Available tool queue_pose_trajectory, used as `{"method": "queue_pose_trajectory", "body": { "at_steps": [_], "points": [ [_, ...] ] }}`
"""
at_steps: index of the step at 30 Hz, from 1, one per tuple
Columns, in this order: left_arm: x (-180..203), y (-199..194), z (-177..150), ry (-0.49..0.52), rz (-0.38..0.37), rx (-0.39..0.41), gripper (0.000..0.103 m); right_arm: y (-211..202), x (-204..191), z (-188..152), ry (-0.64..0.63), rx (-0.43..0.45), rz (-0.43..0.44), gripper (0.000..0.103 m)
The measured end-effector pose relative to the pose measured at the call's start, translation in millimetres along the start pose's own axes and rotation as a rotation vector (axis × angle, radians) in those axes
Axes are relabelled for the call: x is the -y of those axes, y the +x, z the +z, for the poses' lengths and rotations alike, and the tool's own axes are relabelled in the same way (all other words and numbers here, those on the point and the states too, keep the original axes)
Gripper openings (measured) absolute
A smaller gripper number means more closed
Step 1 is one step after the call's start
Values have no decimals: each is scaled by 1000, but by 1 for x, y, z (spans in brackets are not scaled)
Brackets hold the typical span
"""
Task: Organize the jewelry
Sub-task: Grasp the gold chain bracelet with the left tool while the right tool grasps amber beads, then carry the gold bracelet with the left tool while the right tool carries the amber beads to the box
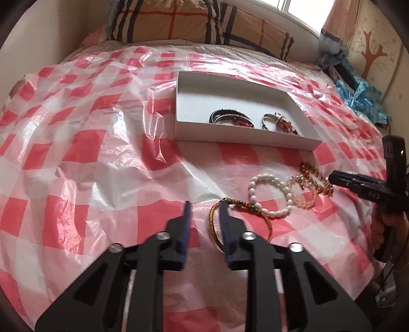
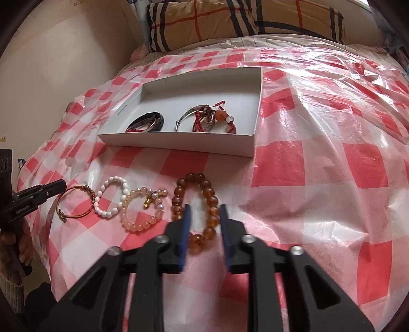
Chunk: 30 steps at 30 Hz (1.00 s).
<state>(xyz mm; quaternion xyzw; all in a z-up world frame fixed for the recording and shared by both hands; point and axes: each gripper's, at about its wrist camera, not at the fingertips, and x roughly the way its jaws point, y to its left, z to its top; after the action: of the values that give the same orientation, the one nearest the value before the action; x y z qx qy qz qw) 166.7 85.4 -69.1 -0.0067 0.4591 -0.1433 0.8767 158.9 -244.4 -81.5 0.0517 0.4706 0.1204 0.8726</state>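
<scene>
On a bed draped in a red-and-white checked plastic sheet, four bracelets lay in a row, seen from the right wrist camera. At the 9 o'clock edge the left gripper reached in, its tip just beside a red-and-gold cord bracelet. Next came a white bead bracelet, touching a peach bead bracelet with a gold charm, then an amber bead bracelet.

The right gripper hovered over the amber beads with its fingers parted to a medium gap, straddling the right side of the loop and gripping nothing; the left finger hid part of the loop.

Toward 12 o'clock stood a shallow white box holding a black band and a tangle of silver and red pieces. Plaid pillows lay behind it.

From the left wrist camera, the left gripper had its fingers moderately open, the right finger crossing the cord bracelet's rim. At 3 o'clock crumpled blue plastic sat at the bed's edge.
</scene>
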Motion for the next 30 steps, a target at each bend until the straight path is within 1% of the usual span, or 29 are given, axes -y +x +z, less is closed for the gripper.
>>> {"method": "queue_pose_trajectory", "body": {
  "at_steps": [1,2,3,4,5,6,7,8,9,11,12,13,17,18,20,22,24,30],
  "points": [
    [0,6,0,26,22,-17,56,3,0,0,-5,-4,-5,45],
    [3,11,-1,50,48,-23,57,9,-1,-1,-12,-17,-10,45],
    [6,16,-2,71,53,-39,57,14,-2,-3,-15,-32,-4,45],
    [7,19,-2,76,44,-49,56,17,-3,-6,-15,-33,6,42],
    [8,20,-3,74,41,-50,53,17,-4,-7,-13,-27,19,32],
    [9,19,-4,71,25,-53,40,16,-5,-7,-11,-27,34,26],
    [11,18,-5,71,16,-58,30,15,-6,-8,-11,-27,48,15],
    [14,16,-5,79,19,-55,25,14,-9,-8,-17,-27,52,13],
    [18,14,-6,94,23,-54,16,11,-12,-10,-28,-26,49,13],
    [26,6,-7,125,47,-41,10,2,-16,-12,-33,-6,74,13],
    [26,0,-6,111,19,-34,5,-4,-17,-13,-30,10,82,13],
    [25,-6,-5,87,-16,-24,5,-11,-17,-13,-22,26,91,13],
    [27,-34,-1,28,-122,49,4,-36,-15,-18,46,89,175,13],
    [31,-41,0,22,-141,71,4,-41,-15,-18,56,103,193,13],
    [40,-52,4,21,-155,112,4,-51,-16,-19,70,127,228,13],
    [51,-60,9,26,-143,153,4,-58,-18,-19,84,144,255,13],
    [63,-60,12,45,-104,177,5,-64,-20,-17,96,162,278,13],
    [94,-51,15,112,-1,202,5,-74,-25,-15,98,198,315,13]
  ]
}}
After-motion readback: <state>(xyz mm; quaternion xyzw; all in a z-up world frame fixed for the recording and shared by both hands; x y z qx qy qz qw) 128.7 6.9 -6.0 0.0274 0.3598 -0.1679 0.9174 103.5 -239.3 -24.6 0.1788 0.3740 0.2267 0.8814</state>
